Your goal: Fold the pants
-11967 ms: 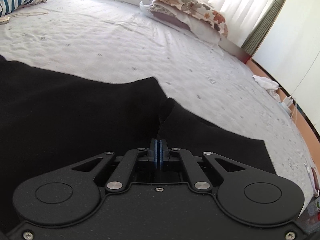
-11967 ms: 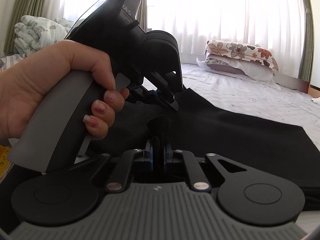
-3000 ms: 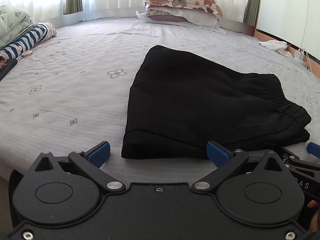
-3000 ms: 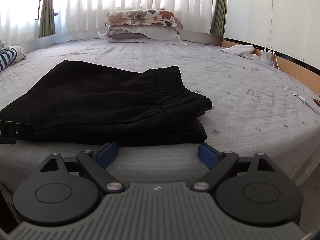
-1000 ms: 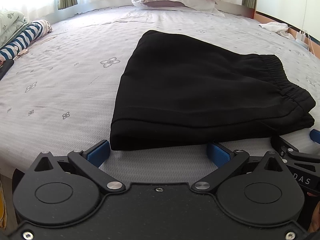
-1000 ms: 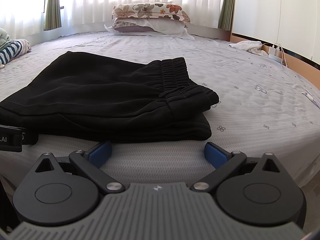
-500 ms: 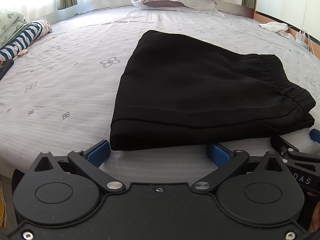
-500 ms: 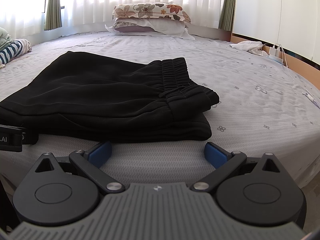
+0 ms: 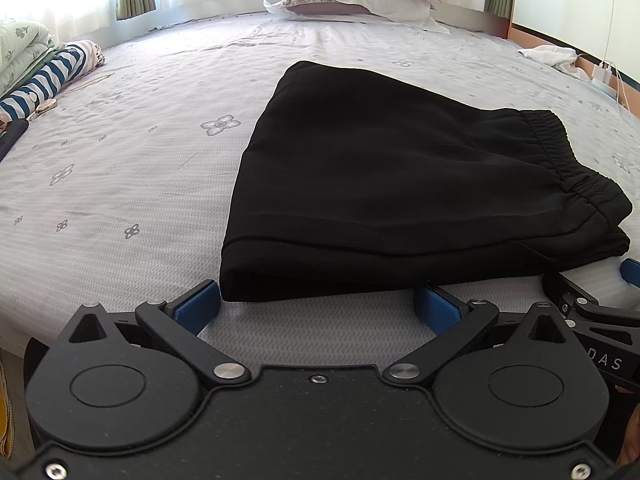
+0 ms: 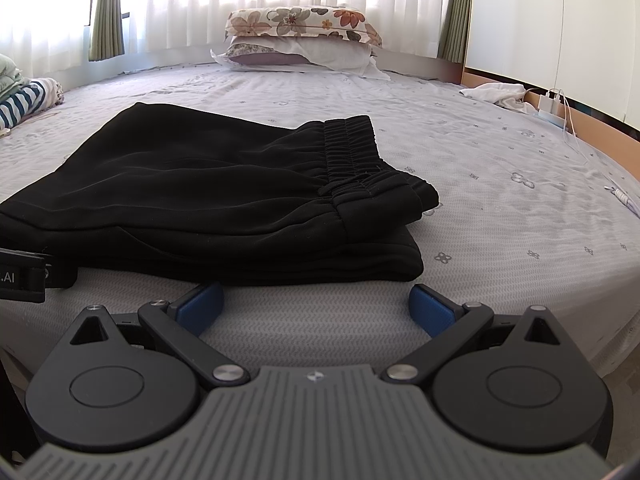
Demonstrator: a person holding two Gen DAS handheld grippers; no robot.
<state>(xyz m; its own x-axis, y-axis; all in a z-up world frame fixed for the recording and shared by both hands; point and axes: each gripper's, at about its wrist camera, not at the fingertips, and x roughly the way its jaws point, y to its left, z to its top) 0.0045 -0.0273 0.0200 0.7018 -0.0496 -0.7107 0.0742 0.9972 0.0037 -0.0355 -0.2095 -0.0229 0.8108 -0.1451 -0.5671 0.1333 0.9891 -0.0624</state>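
1. Black pants (image 9: 392, 184): folded into a layered stack on the bed (image 9: 120, 184), elastic waistband (image 10: 352, 148) at the right end.
2. Handling, as judged: soft, light, limp cloth; best pinched through all layers at the near folded edge.
3. Left gripper (image 9: 316, 304) and right gripper (image 10: 316, 300): jaws spread wide, empty, just short of that edge.

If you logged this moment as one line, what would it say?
task: fold pants | black pants: folded, flat on bed | left gripper: open, empty | right gripper: open, empty
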